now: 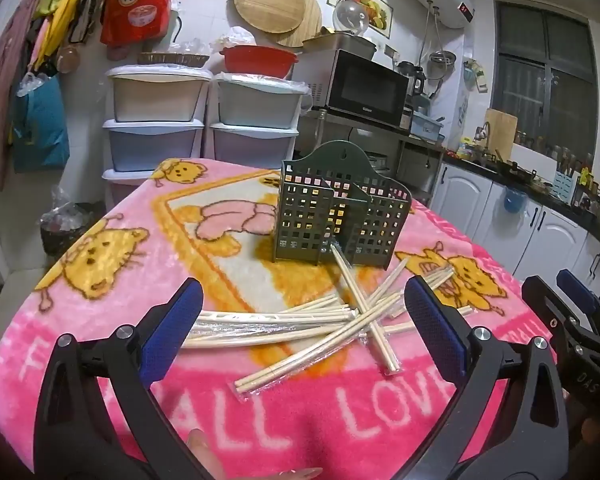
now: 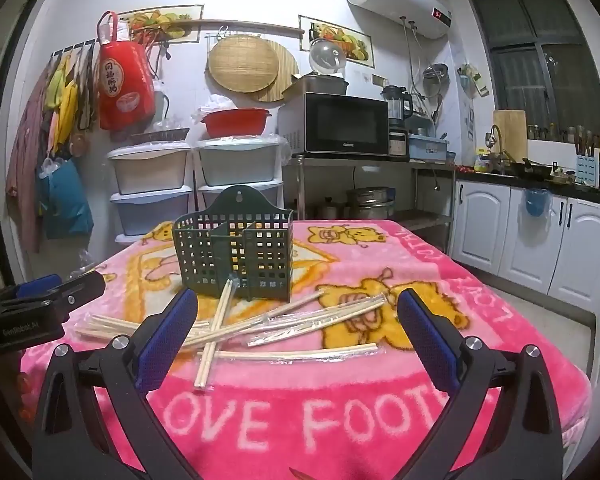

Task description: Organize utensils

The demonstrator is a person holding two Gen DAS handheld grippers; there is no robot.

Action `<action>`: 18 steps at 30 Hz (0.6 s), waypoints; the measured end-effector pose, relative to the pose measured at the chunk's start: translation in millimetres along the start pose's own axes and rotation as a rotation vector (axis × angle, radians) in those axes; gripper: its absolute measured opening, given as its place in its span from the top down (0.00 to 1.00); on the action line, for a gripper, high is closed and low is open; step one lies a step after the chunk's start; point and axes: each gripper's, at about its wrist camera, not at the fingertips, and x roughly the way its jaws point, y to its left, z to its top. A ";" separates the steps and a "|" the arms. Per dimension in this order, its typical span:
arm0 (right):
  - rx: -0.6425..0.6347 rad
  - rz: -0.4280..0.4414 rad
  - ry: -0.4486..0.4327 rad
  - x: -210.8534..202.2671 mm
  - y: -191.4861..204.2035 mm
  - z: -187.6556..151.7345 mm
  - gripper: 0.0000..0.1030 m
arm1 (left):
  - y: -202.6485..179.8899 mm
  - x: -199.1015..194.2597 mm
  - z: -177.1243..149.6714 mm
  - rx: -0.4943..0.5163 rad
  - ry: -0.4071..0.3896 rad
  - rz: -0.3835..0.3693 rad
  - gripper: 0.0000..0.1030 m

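Right now both tools are hovering over a table draped in a pink cartoon blanket (image 1: 112, 344), with nothing picked up yet.

Starting at the left, the left gripper (image 1: 304, 320) is standing with its jaws spread wide and nothing between them, its blue pads (image 1: 176, 328) framing the near end of the pile. Just ahead of it the chopsticks (image 1: 300, 328) are lying in a loose, crisscrossed heap on the blanket, most of them in pairs sealed in clear plastic sleeves. Beyond the heap, a dark green perforated utensil holder (image 1: 340, 220) is standing upright, its compartments looking empty, with one pair of chopsticks running up to its base. Further right, the right gripper (image 2: 296, 328) is likewise gaping and unloaded, pointing at the same heap (image 2: 236, 328) and the holder (image 2: 236, 248).

As for handling, the chopsticks are probably very light and stiff, but the plastic sleeves are likely slippery, and the soft blanket is giving little firm backing underneath. I would judge the safest hold to be across the middle of a single wrapped pair lying on top of the pile, such as the one crossing toward the holder, so the pair is not pivoting or dragging its neighbours along.
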 end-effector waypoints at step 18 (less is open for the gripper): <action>0.001 0.004 -0.009 -3.4 0.1 1.0 0.06 | -0.2 -0.2 -0.2 0.001 -0.001 0.001 0.09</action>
